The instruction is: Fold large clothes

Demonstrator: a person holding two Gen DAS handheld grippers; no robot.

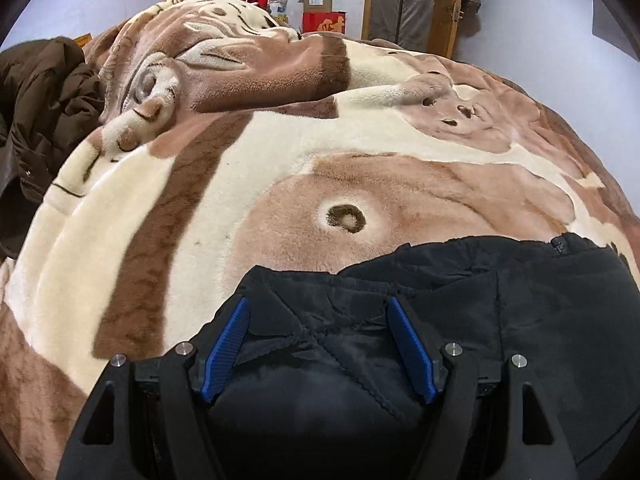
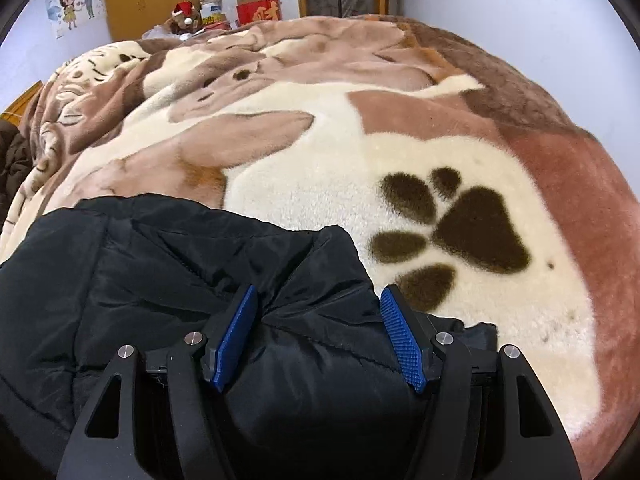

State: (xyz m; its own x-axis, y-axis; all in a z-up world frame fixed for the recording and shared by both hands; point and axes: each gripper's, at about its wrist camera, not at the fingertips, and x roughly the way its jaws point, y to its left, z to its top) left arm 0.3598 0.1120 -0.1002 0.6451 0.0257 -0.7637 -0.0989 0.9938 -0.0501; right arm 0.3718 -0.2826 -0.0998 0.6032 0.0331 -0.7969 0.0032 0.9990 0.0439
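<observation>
Your left gripper (image 1: 318, 344) has its blue pads spread apart, straddling a seamed, fleecy part of the black padded jacket (image 1: 460, 320) without pinching it. Your right gripper (image 2: 318, 336) is likewise spread, its pads either side of a puffy ridge of that jacket (image 2: 160, 280), with nothing clamped.

The jacket lies on the plush brown-and-cream blanket (image 1: 240, 168) at the near edge. In the right wrist view, the dark paw print (image 2: 460, 232) woven into the blanket sits just beyond the jacket's right end. A brown coat (image 1: 44, 108) is heaped well apart from the jacket, off the blanket's far left side, and a red box (image 2: 258, 10) stands beyond the blanket's far edge.

You seem to be at the grasping step of a fold: both claws placed over the fabric, neither closed. The next move calls for you to pinch one layer on each side, firmly enough that the slick shell does not slip, then lift both ends together and carry them over the jacket's body toward the paw print's side of the blanket.
</observation>
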